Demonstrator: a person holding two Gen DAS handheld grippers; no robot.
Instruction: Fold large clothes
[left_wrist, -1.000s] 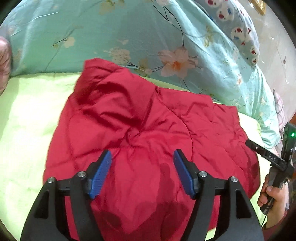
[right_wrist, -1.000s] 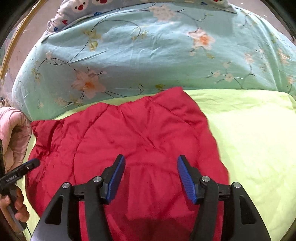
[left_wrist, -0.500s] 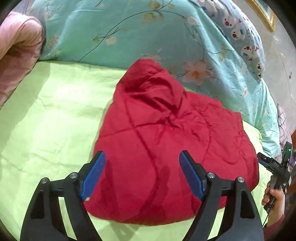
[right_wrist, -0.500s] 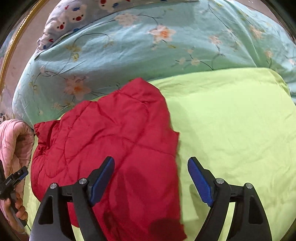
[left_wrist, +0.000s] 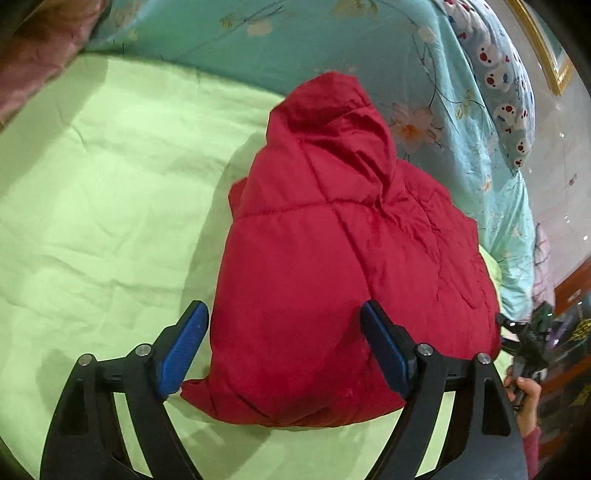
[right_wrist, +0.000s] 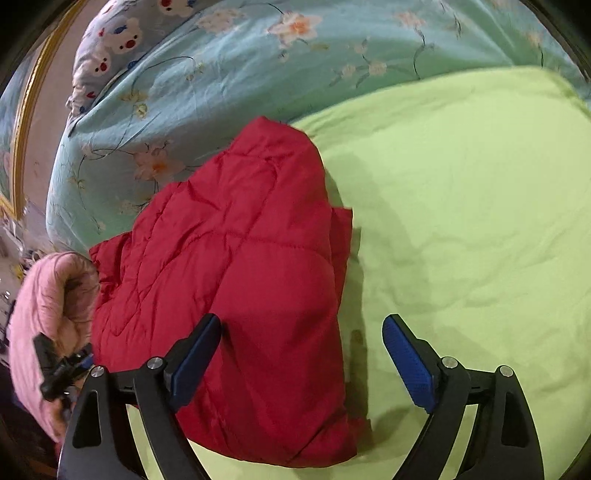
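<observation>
Both claws stand wide open and hold nothing. Your left claw (left_wrist: 284, 349) hangs above the near edge of the red quilted jacket (left_wrist: 347, 266), blue ribbed pads either side of it. Your right claw (right_wrist: 301, 356) hangs over the jacket's right border, one pad over red fabric, the other over bare sheet.

By my reading, the jacket is already folded into a thick bundle, and you are between folds or checking the result. It lies on the green bedsheet (left_wrist: 103, 192), its far end pushed up against the teal floral duvet (left_wrist: 258, 44).

For the next move, if another fold is wanted, you would need to pinch the loose corner at the near left and the layered right edge, closing deep enough to catch every layer.

Puffy padding with stitched seams makes the jacket springy; its smooth shell looks slippery. A rounded hump, possibly a hood, stands at the far end. Wrinkled, soft sheet lies beneath. A pink padded garment (right_wrist: 48, 317) sits just beside the jacket's left end.
</observation>
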